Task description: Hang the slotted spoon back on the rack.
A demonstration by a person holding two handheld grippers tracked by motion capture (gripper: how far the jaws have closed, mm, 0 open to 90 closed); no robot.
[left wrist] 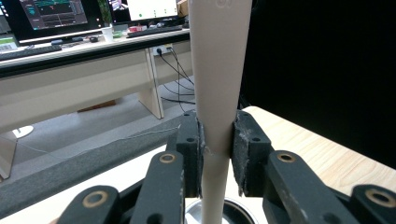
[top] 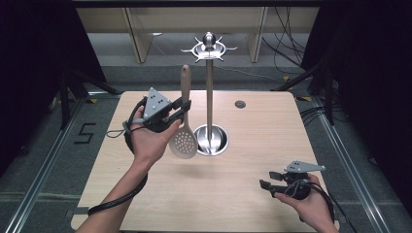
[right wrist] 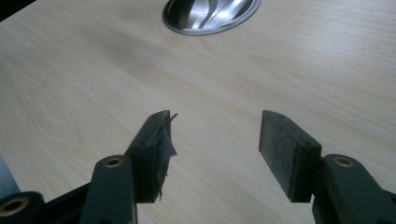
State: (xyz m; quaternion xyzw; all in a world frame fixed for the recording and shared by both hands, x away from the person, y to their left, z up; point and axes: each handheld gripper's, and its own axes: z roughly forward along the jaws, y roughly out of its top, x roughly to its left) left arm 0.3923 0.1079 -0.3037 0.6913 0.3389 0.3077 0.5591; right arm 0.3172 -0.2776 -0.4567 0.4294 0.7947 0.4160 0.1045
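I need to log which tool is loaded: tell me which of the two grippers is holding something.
The left gripper, raised beside the metal utensil stand, is clamped on the handle of the beige slotted spoon. The right gripper sits low over the wooden table, open and empty.

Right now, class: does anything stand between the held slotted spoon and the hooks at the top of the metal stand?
Nothing visible does. The left gripper holds the slotted spoon upright just left of the stand; open air separates it from the hooks.

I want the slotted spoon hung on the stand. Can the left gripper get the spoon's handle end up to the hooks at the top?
Probably yes. The left gripper grips the slotted spoon mid-handle, upright, just beside the stand; nothing lies between the handle end and the hooks. It needs lifting higher.
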